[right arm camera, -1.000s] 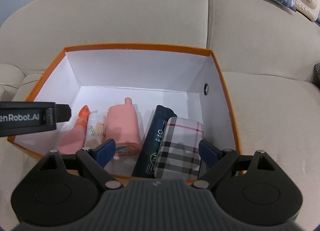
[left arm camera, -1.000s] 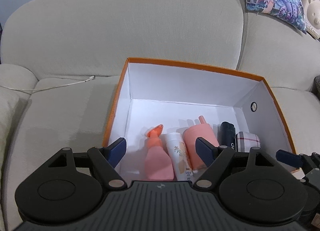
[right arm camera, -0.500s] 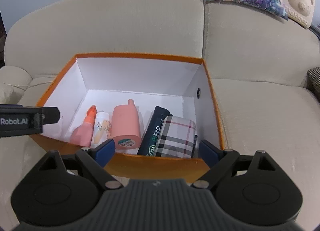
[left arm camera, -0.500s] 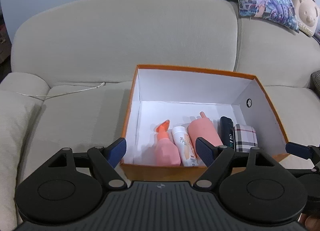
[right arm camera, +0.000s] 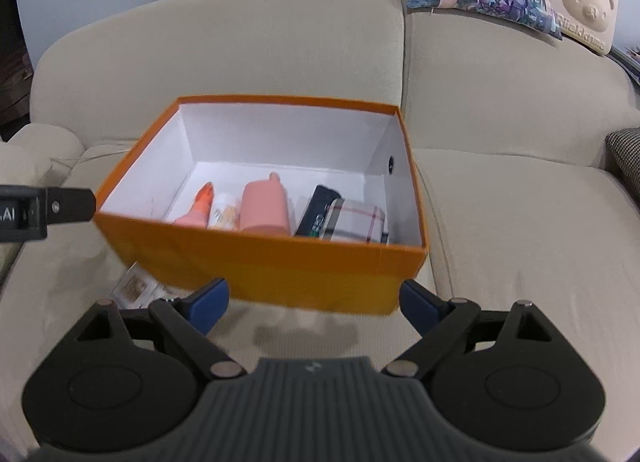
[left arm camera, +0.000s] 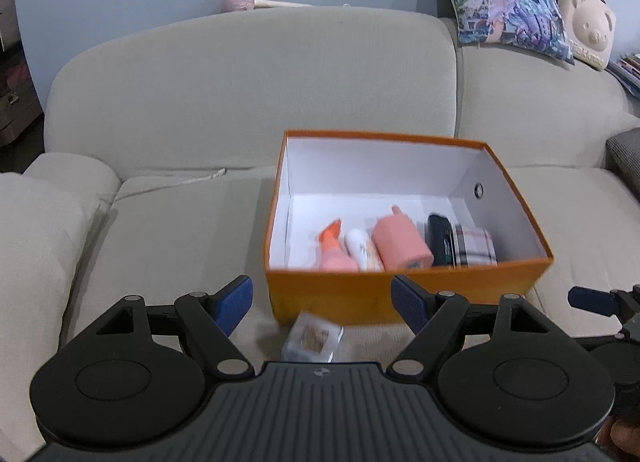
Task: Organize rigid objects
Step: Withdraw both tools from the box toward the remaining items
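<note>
An orange box [left arm camera: 404, 304] sits on a beige sofa [left arm camera: 248, 85]. Inside it, five things lie in a row along the near wall. From left to right they are a pink spray bottle [left arm camera: 334, 250], a small white bottle [left arm camera: 360, 248], a big pink bottle [left arm camera: 400, 244], a dark bottle [left arm camera: 440, 240] and a checked case [left arm camera: 474, 246]. They lie side by side, close together.

A small clear packet [left arm camera: 312, 338] lies on the sofa seat, just in front of the box at its near left corner.

The left gripper [left arm camera: 322, 304] is wide open and holds nothing. The right gripper [right arm camera: 314, 302] is wide open too and holds nothing. Both are just near of the box
</note>
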Demonstrator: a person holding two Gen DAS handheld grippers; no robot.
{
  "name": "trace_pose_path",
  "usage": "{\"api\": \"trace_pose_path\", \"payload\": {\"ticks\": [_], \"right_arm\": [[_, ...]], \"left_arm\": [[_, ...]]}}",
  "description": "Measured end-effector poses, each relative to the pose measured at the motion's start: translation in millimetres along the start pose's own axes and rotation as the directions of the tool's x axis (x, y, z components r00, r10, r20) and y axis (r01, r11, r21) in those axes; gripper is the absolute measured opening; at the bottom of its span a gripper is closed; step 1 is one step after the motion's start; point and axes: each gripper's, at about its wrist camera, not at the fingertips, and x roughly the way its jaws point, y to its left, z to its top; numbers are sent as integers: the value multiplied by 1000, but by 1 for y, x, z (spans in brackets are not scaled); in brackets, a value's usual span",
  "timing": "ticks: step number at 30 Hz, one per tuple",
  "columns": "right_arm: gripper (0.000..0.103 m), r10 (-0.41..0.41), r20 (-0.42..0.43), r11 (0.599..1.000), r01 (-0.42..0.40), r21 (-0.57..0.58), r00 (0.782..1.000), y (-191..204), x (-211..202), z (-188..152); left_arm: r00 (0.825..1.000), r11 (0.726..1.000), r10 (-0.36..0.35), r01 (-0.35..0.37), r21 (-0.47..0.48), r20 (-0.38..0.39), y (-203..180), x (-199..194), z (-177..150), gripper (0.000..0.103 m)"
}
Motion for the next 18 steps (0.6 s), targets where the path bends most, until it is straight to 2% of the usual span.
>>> {"api": "trace_pose_path", "payload": {"ticks": [4, 9, 18], "right_arm": [[93, 26, -29, 1000, -25, 10, 999, 4, 0, -13], [93, 0, -65, 1000, -1, -20, 998, 10, -2, -27], [95, -45, -86, 999, 44, -6, 995, 2, -12, -45]], "left_arm": [[1000, 1000, 1, -1, 12, -9, -1, -11, -19, 92], [1000, 1000, 12, -11, 14, -27, 2, -21, -50, 92], [990, 999, 34, -32, 17, -139, 14, -7, -98, 92]]}}
